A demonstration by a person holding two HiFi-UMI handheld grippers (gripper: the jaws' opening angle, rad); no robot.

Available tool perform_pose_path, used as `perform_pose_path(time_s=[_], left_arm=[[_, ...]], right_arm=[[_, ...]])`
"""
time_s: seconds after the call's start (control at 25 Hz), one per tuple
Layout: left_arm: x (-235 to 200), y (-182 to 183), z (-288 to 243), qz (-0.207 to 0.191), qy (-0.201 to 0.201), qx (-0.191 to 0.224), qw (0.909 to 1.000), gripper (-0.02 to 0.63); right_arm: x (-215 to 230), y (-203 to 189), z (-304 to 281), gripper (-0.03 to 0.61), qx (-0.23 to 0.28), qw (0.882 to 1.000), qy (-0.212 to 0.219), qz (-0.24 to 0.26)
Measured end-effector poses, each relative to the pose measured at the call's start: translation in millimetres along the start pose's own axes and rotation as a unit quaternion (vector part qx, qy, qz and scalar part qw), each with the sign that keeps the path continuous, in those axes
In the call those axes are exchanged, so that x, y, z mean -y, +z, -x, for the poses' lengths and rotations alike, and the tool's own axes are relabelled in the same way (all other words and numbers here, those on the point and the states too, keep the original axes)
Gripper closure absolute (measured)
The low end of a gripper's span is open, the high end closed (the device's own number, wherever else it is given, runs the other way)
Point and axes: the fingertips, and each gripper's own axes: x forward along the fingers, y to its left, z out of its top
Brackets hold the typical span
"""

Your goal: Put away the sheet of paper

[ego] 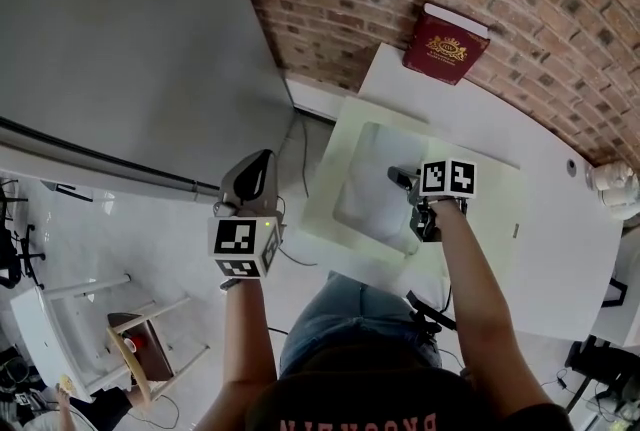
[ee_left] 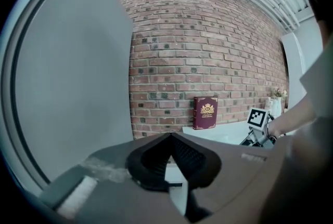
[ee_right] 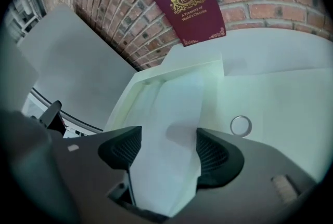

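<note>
A white sheet of paper (ego: 372,187) lies bent in a shallow pale tray (ego: 322,187) on the white table (ego: 560,249). My right gripper (ego: 402,181) hovers over the tray's middle. In the right gripper view the paper (ee_right: 174,124) runs up between the jaws of the right gripper (ee_right: 169,147), and both pads stand apart from it, so it is open. My left gripper (ego: 257,165) is off the table's left side, above the floor. In the left gripper view the left gripper (ee_left: 169,137) has its tips meeting, shut on nothing.
A dark red book (ego: 445,44) leans on the brick wall at the back of the table. A white vase (ego: 612,183) stands at the table's right end. A large grey panel (ego: 120,39) is on the left, and a stool (ego: 140,339) stands on the floor below.
</note>
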Motion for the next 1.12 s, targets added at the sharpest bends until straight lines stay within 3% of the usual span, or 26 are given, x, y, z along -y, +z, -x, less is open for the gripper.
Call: perform_pose_path(time_s=[0.2,0.44,0.68,0.72,0.8,0.84,1.12], left_arm=[[7,6,-7,-0.001,-0.016,0.012,0.9998,0.617],[20,12,-7,0.003,-0.024,0.023,0.9994,0.617],[39,23,7,-0.001,-0.025,0.036,0.9991,0.617],[44,24,10,-0.001,-0.025,0.037,0.9990,0.617],[53,26,17,-0.001,-0.025,0.041,0.9988,0.617],[57,27,20,-0.001,-0.026,0.043,0.9988,0.617],[86,39,46,-0.012,-0.023,0.061,0.9978,0.617]], right_arm=[[-1,6,11,0.157,0.030,0.999,-0.009,-0.001],[-10,6,31,0.161,0.053,0.998,-0.001,0.030],[-20,11,69,0.356,0.118,0.991,0.008,0.061],[-19,12,76,0.401,0.128,0.990,0.004,0.063],[-17,12,92,0.554,0.150,0.987,-0.004,0.061],[-18,12,99,0.577,0.158,0.986,-0.003,0.059],[-31,0,144,0.577,0.192,0.977,0.023,0.086]])
